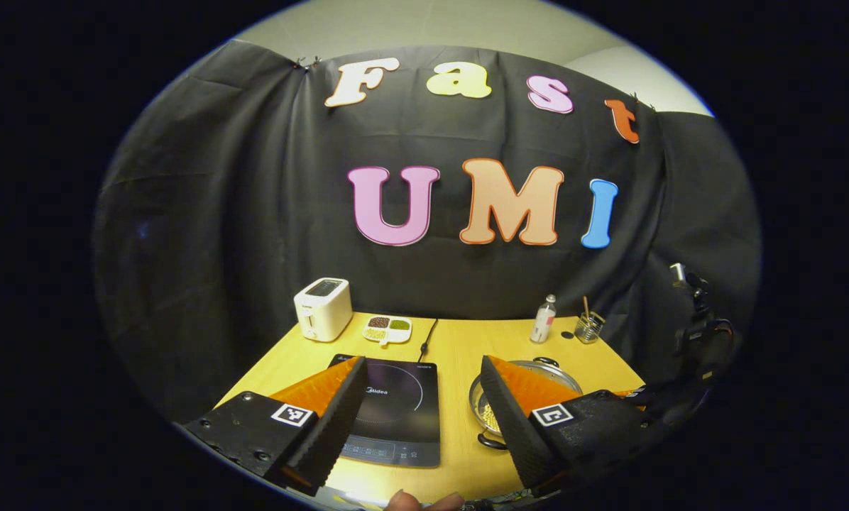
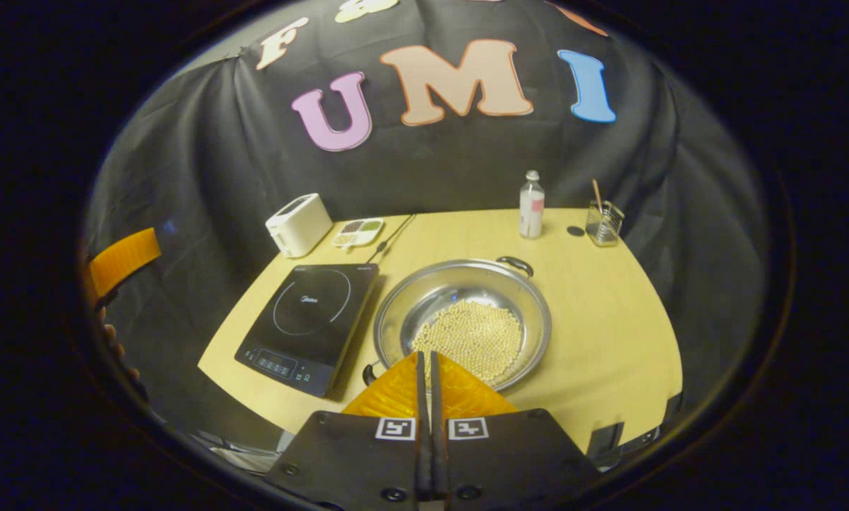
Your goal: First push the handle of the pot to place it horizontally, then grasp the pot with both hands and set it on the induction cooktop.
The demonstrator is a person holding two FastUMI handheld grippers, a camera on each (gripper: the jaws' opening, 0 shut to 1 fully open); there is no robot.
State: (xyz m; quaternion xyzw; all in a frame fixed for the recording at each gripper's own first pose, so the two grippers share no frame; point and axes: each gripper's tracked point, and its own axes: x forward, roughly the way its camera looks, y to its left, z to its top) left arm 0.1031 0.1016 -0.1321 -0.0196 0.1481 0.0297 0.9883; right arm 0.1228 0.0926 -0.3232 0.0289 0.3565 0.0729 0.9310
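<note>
Left gripper view: left gripper [image 1: 424,387] released, fingers wide apart, held above the table's [image 1: 460,341] near edge, pointing at the back wall. Between the fingers sits the cooktop [image 1: 400,419], flat, near the table's front left. Right finger covers part of the pot [image 1: 499,404]; one dark handle [image 1: 492,441] pokes toward the near edge, another handle at the far rim. Back edge: toaster [image 1: 323,308], small divided dish [image 1: 387,329], bottle [image 1: 544,319], glass holder with sticks [image 1: 589,328]. A fingertip [image 1: 424,501] shows at the bottom. The right gripper's dark body shows at far right.

Right gripper view: right gripper [image 2: 424,365] clenched, fingers together, nothing between them, tips over the pot's [image 2: 460,287] near rim. Pot sits mid-table just right of the cooktop [image 2: 307,319], not on it. Shiny metal, wide and shallow, with a pile of pale beans [image 2: 474,333] inside. Handles lie at far right rim [image 2: 515,264] and near left rim, so diagonal. Left gripper's finger [image 2: 123,259] shows at far left, beyond the table.
</note>
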